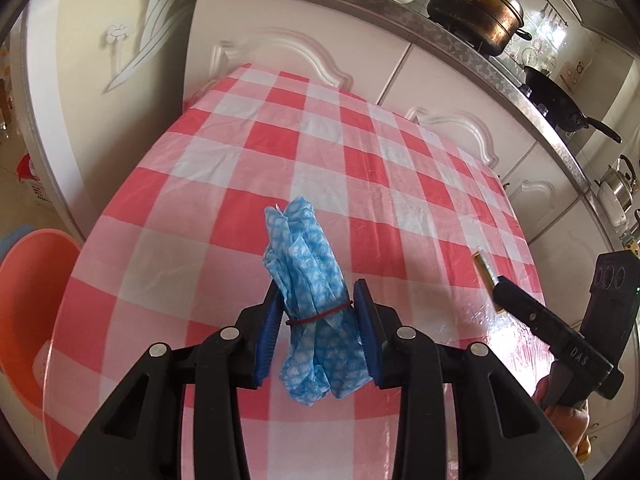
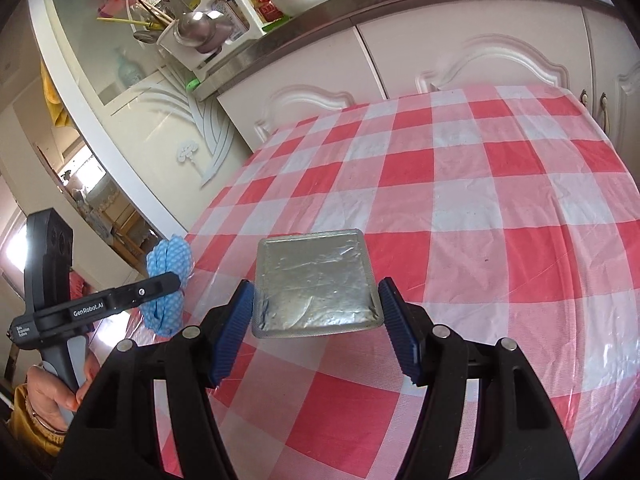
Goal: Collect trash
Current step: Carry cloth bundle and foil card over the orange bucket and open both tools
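Observation:
My left gripper [image 1: 318,296] is shut on a bundled blue-and-white cloth [image 1: 308,276] tied with a red rubber band, held above the red-and-white checked table [image 1: 360,160]. It also shows in the right wrist view [image 2: 168,280], at the table's left edge. My right gripper [image 2: 316,300] is shut on a flat square silver foil pack [image 2: 316,284], gripping its two side edges just above the tablecloth [image 2: 480,200]. In the left wrist view the right gripper's finger [image 1: 520,304] shows at the right with the foil pack seen edge-on [image 1: 486,270].
An orange plastic basin [image 1: 28,312] stands on the floor left of the table. White kitchen cabinets [image 1: 304,40] run behind the table, with pots [image 1: 476,4] on the counter and a dish rack [image 2: 208,28].

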Motion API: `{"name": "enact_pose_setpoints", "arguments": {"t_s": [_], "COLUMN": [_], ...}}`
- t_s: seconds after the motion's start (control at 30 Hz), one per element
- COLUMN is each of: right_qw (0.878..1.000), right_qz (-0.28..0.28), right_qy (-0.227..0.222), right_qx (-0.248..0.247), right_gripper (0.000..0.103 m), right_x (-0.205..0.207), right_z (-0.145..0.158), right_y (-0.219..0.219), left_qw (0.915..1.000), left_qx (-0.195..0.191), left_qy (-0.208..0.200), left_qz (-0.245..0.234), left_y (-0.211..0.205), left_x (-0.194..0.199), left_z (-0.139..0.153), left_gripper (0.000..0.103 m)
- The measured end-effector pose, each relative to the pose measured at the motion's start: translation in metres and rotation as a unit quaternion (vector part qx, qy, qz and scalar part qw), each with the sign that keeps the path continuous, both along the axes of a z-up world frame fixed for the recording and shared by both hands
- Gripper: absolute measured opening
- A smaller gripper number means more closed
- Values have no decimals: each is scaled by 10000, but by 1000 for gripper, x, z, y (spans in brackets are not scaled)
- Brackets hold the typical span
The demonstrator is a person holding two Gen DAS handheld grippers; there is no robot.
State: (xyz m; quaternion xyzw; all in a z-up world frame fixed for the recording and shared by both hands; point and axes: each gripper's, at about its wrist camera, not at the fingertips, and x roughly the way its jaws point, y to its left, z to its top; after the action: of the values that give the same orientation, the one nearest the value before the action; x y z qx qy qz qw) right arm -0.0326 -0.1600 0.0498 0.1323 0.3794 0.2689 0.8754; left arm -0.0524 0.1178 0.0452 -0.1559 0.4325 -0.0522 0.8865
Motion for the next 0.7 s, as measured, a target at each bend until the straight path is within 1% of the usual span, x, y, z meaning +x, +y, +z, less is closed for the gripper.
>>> {"name": "enact_pose_setpoints", "arguments": {"t_s": [0.3, 0.53, 0.7], "right_qw": [9999, 9998, 9996], "right_qz": [-62, -46, 59], "right_qy": [-93, -63, 25], "right_qx": [-132, -179, -267], "right_gripper": [65, 65, 65], "right_x": [-6, -13, -19], "right_z": [8, 11, 9], "right_y": [15, 27, 44], "left_qw": [9998, 9993, 9986], "left_qx": [43, -47, -150], "left_qy": [-2, -3, -48], "left_qz": [198, 383, 505], "left_y": [38, 71, 91], "left_x": [-23, -40, -53], "left_z": [-4, -7, -8], "left_gripper": [38, 38, 38]}}
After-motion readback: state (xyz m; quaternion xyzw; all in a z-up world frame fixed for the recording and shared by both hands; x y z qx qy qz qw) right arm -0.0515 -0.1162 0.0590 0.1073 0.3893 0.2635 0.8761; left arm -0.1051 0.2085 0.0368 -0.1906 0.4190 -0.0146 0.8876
